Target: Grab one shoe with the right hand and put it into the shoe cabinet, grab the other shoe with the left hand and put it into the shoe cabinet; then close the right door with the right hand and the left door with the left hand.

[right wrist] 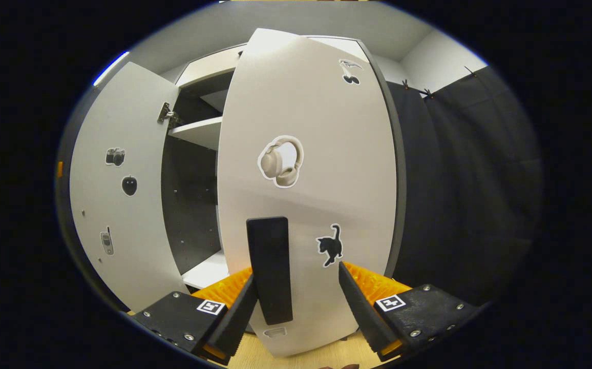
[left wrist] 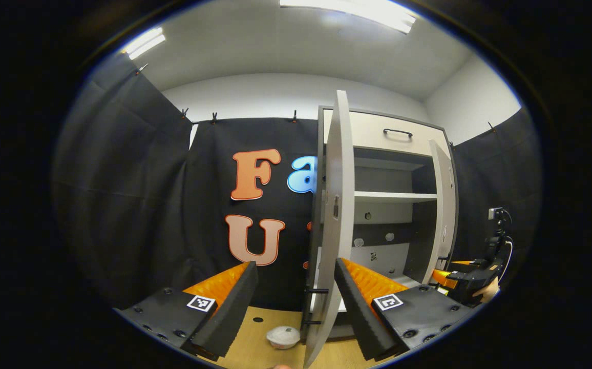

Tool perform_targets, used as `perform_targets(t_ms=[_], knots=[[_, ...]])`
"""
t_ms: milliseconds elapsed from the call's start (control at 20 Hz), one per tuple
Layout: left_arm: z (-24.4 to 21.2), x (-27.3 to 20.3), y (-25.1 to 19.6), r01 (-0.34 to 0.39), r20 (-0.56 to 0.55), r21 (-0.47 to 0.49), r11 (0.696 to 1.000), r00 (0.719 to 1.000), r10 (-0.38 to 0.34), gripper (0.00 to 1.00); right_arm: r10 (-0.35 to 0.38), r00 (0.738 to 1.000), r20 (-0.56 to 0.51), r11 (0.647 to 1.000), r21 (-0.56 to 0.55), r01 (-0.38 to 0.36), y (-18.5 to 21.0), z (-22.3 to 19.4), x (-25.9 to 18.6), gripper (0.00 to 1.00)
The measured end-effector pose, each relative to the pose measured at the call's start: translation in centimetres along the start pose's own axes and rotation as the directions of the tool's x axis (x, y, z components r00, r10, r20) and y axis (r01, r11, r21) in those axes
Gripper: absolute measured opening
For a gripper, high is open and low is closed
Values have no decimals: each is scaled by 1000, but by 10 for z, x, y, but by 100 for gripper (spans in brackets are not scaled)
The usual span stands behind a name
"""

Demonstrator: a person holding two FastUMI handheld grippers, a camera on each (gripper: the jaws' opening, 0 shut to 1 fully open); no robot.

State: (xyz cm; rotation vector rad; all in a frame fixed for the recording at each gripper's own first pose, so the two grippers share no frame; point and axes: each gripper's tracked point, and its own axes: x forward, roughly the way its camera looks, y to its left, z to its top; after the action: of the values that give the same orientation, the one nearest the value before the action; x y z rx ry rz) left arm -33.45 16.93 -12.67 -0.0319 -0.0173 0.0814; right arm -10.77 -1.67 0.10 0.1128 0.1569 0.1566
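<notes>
In the left gripper view, the left gripper (left wrist: pixel 296 302) has its fingers spread wide apart with nothing between them except the thin front edge of the cabinet's left door (left wrist: pixel 334 215), which stands ajar and is seen nearly edge-on; whether either finger touches that door cannot be told. Behind the door the shoe cabinet (left wrist: pixel 383 205) is open, showing a pale shelf (left wrist: pixel 396 196) across its middle and a drawer front with a dark handle (left wrist: pixel 397 132) at the top. The right door (left wrist: pixel 444 205) stands ajar on the far side, and beside it the other gripper (left wrist: pixel 462 279) is held by a hand. A small white bowl-like object (left wrist: pixel 283 337) sits on the wooden floor (left wrist: pixel 255 341) just beside the left door's lower corner. No shoe can be made out inside the cabinet from here.

In the right gripper view, the right gripper (right wrist: pixel 296 307) faces the outer face of the right door (right wrist: pixel 311 205), fingers released and apart. A dark upright door handle (right wrist: pixel 270 269) stands between them, close against the left finger; contact cannot be told. The door carries stickers of headphones (right wrist: pixel 281 161), a cat (right wrist: pixel 331 246) and cherries (right wrist: pixel 350 70).
</notes>
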Motion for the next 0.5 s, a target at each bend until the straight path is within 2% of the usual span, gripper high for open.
perform_targets(t_ms=[50, 100, 200, 350, 400, 450, 500], knots=[[-4, 1, 9, -3, -5, -6, 1000, 1000, 3, 94, -3, 1000, 0, 1000, 6, 3, 1, 1, 2, 98], [-6, 2, 15, 1, -10, -14, 1000, 1000, -1, 94, -3, 1000, -7, 1000, 14, 3, 2, 0, 5, 92], [-17, 6, 25, 17, -21, -23, 1000, 1000, -17, 96, -7, 1000, -16, 999, 35, 8, 5, -1, 13, 92], [-33, 9, 41, 18, -55, -9, 1000, 998, -19, 94, -36, 999, -15, 999, 28, 37, 12, 0, 27, 92], [-42, 11, 43, 20, -70, -10, 1000, 997, -21, 99, -49, 999, -16, 999, 23, 49, 14, 0, 30, 92], [-51, 15, 42, 34, -80, -16, 999, 996, -35, 94, -61, 998, -14, 998, 17, 61, 16, 1, 34, 92], [-58, 18, 38, 56, -93, -28, 998, 994, -59, 94, -72, 997, -15, 997, 16, 72, 17, 1, 38, 92]])
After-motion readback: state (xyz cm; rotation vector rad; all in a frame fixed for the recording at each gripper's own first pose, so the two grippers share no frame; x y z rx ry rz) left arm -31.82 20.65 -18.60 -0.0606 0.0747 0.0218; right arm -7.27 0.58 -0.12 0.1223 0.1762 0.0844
